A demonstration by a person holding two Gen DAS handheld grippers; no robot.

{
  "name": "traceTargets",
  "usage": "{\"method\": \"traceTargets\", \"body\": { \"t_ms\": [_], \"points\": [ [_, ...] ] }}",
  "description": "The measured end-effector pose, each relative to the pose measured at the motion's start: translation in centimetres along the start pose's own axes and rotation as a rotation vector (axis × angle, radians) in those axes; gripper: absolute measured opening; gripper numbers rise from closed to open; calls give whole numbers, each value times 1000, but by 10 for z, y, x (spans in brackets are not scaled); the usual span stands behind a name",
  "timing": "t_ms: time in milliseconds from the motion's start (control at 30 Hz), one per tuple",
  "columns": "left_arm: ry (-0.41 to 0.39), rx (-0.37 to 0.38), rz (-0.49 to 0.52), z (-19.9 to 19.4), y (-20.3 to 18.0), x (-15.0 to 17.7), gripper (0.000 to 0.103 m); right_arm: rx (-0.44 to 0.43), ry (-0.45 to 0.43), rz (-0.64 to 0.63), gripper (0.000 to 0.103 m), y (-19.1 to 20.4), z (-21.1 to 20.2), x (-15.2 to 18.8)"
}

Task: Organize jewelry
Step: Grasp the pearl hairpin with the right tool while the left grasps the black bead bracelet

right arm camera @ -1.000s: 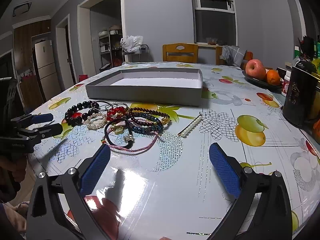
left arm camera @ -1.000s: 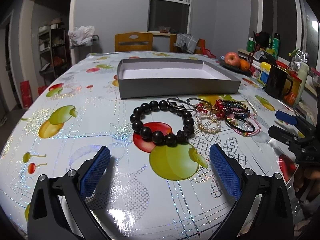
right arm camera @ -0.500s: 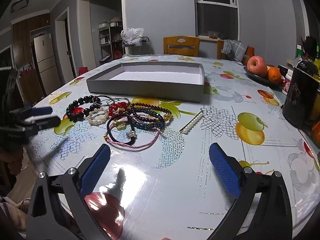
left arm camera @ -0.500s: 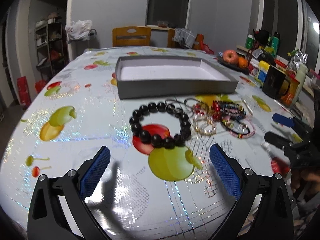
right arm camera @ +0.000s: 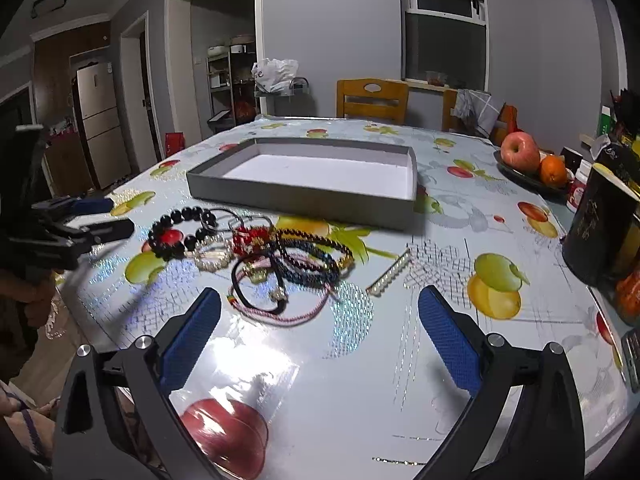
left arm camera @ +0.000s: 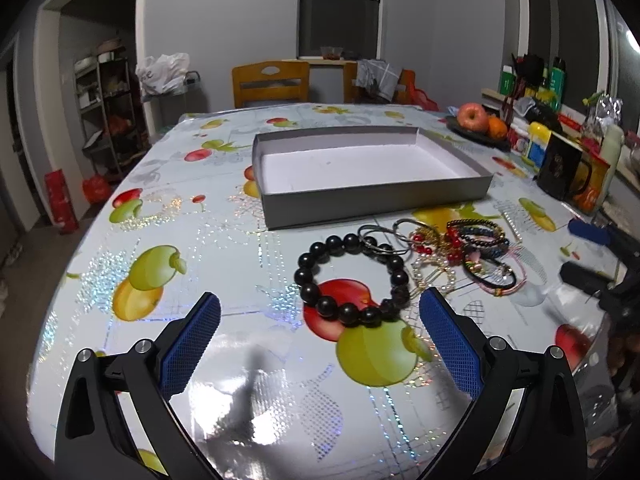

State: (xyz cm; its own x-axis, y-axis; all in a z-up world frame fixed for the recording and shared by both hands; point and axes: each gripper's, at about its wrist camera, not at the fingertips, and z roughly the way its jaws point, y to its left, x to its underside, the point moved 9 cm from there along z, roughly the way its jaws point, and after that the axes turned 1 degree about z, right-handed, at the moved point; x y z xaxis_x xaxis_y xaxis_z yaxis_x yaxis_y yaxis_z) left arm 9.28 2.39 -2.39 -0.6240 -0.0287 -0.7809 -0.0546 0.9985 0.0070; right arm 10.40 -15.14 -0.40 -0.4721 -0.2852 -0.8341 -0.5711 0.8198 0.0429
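A heap of bracelets lies on the fruit-print tablecloth in front of a shallow grey box [left arm camera: 372, 200] with a white, empty floor; the box also shows in the right wrist view [right arm camera: 304, 196]. A black bead bracelet [left arm camera: 352, 280] lies nearest my left gripper [left arm camera: 320, 340], which is open and empty above the table. The bead bracelet [right arm camera: 182, 234], a tangle of cord and bead bracelets [right arm camera: 288, 268] and a pearl hair clip [right arm camera: 390, 272] lie ahead of my right gripper [right arm camera: 320, 332], open and empty. Each gripper shows at the edge of the other's view.
A fruit plate with an apple and an orange [right arm camera: 528, 160] stands at the right. A black mug [right arm camera: 604, 228] and bottles [left arm camera: 568, 164] crowd the right edge. Wooden chairs [left arm camera: 272, 84] stand behind the table. The table's near edge lies just below both grippers.
Both grippers have risen and drawn back a little, so the table and box appear lower and farther. Both stayed open. The jewelry has not moved.
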Motion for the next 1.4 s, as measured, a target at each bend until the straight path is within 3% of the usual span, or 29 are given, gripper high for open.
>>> {"method": "traceTargets", "body": {
  "t_ms": [167, 333, 500, 800, 967, 1033, 1133, 1300, 1400],
  "points": [
    [30, -5, 19, 13, 4, -7, 95, -5, 2, 16, 96, -5, 0, -11],
    [82, 10, 25, 34, 8, -16, 68, 69, 70, 9, 64, -21, 16, -16],
    [158, 30, 45, 57, 7, -14, 63, 102, 142, 22, 56, -35, 32, -15],
    [211, 21, 58, 70, 9, -8, 62, 176, 260, 33, 54, -58, 63, -15],
    [205, 15, 46, 70, 12, -8, 66, 197, 301, 20, 37, -63, 73, -9],
    [206, 19, 52, 71, 11, -8, 69, 191, 322, 18, 32, -62, 76, -5],
    [217, 17, 53, 73, 11, -8, 78, 178, 329, 30, 32, -62, 79, -4],
    [217, 17, 52, 74, 11, -8, 78, 142, 331, 42, 31, -58, 85, -4],
    [213, 21, 54, 73, 11, -8, 74, 114, 320, 47, 26, -55, 85, -5]
  ]
}}
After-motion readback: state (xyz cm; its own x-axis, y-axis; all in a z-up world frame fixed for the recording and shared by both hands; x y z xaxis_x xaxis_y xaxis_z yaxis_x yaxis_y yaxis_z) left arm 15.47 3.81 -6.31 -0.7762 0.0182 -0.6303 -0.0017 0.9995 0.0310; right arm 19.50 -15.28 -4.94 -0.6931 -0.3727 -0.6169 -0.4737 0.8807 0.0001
